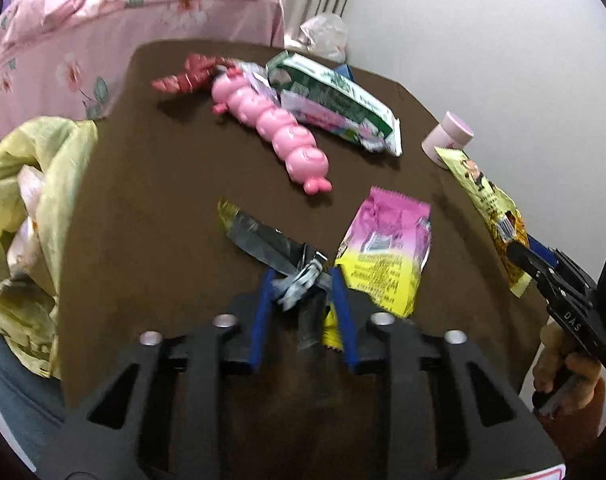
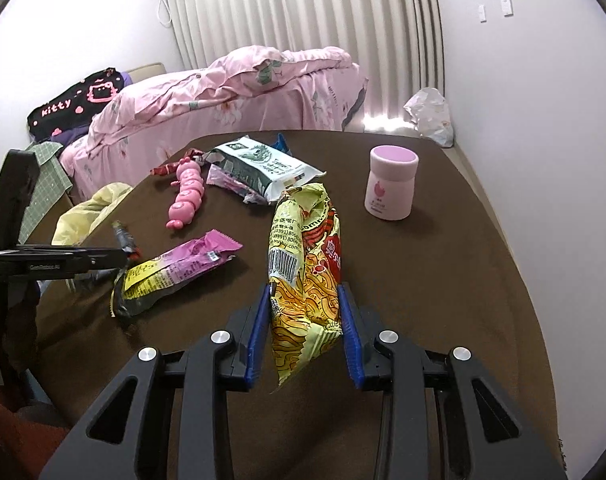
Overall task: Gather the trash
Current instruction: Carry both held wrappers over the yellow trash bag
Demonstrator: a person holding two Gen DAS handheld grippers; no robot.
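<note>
My left gripper (image 1: 302,285) is shut on the crumpled end of a silver and black wrapper (image 1: 263,240), which lies on the brown table (image 1: 151,208). My right gripper (image 2: 305,296) is shut on a yellow noodle snack bag (image 2: 303,232) that stands upright between its blue pads, lifted off the table. The left wrist view shows that same bag (image 1: 489,204) at the right edge, in the right gripper (image 1: 537,266). A pink and yellow wrapper (image 1: 387,248) lies flat between the two grippers; the right wrist view has it as the pink and yellow wrapper (image 2: 179,268).
Farther back lie a pink caterpillar toy (image 1: 279,128), a green and white packet (image 1: 335,100) and a red wrapper (image 1: 187,76). A pink jar (image 2: 391,184) stands at the right. A yellow-green bag (image 1: 35,184) hangs open off the table's left edge. A pink bed (image 2: 223,96) is behind.
</note>
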